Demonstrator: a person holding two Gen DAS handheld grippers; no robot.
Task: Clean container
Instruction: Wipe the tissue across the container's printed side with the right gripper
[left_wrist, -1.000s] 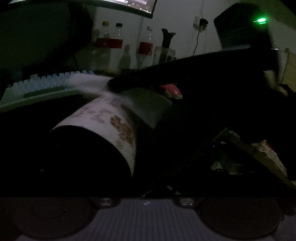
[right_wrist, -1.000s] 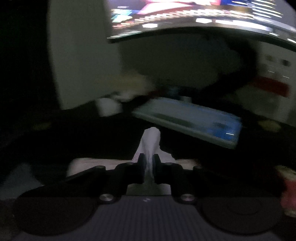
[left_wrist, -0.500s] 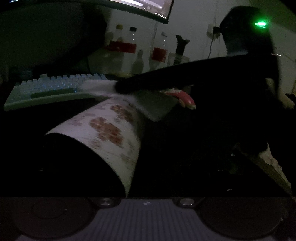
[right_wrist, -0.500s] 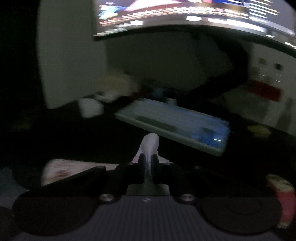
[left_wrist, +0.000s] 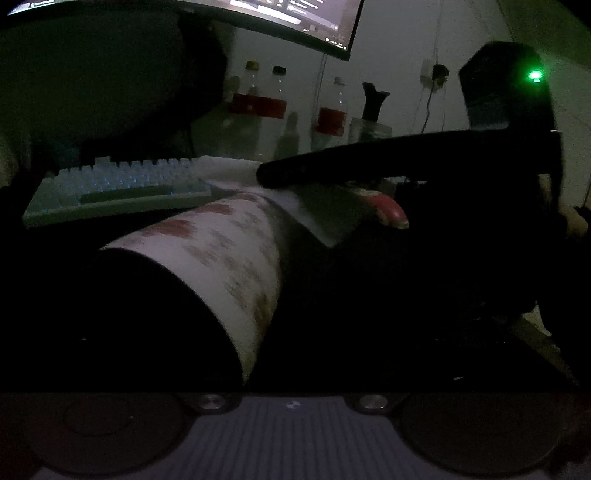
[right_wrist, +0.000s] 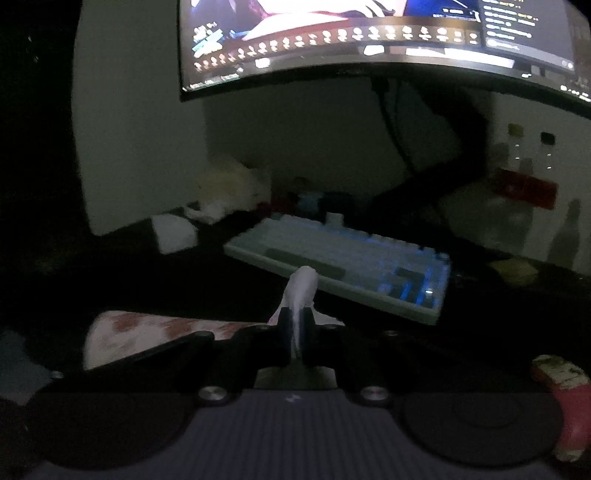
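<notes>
Pretty dark desk setup here. Biggest thing around is the curved monitor (right_wrist: 369, 40), lit up and hanging over everything, with a pale keyboard (right_wrist: 343, 266) glowing blue under it on the dark desk (right_wrist: 110, 288).

The right gripper (left_wrist: 266, 173) reaches in from the right side of the left wrist view as a long black arm, pointing a bit downward, with a green light on its body. Its tip sits right over the far end of the container. From its own camera the right gripper (right_wrist: 295, 328) has its two fingers (right_wrist: 283, 334) pressed together on a white cloth (right_wrist: 301, 288), which sticks up in a bunch past the tips; more of it spreads over the container's far end.

The container (left_wrist: 221, 258) is a white paper-looking cup with a reddish-brown flower print, lying on its side close in front of the left camera, dark open mouth toward the lens. Can't see anything inside, too dark.

The left gripper: can't tell its state, its fingers are lost in the black.

Back by the wall there are clear bottles (left_wrist: 258, 96) with red labels. A small red-and-white packet (left_wrist: 388, 210) lies just beside the cloth.
</notes>
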